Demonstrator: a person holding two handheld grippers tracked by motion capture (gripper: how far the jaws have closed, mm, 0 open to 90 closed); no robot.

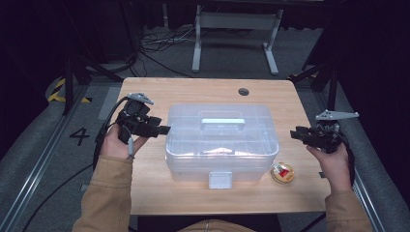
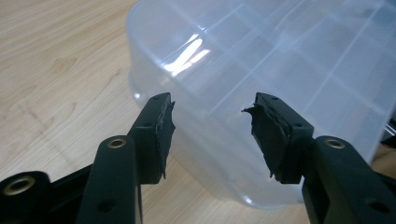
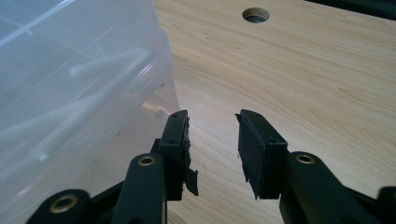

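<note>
Clear plastic box (image 1: 221, 142) mid-table, lid shut, pale handle on top, latch on the near side. Probably light and stiff but slick-walled; best taken by both end walls at once. Left gripper (image 1: 164, 129) gaping just beside the left end, empty. Right gripper (image 1: 293, 133) parted near the right end, empty too.

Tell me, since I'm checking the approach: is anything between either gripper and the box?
Nothing visible. The left gripper sits open right at the box's left end, and the right gripper is open just off its right end, bare table between.
</note>
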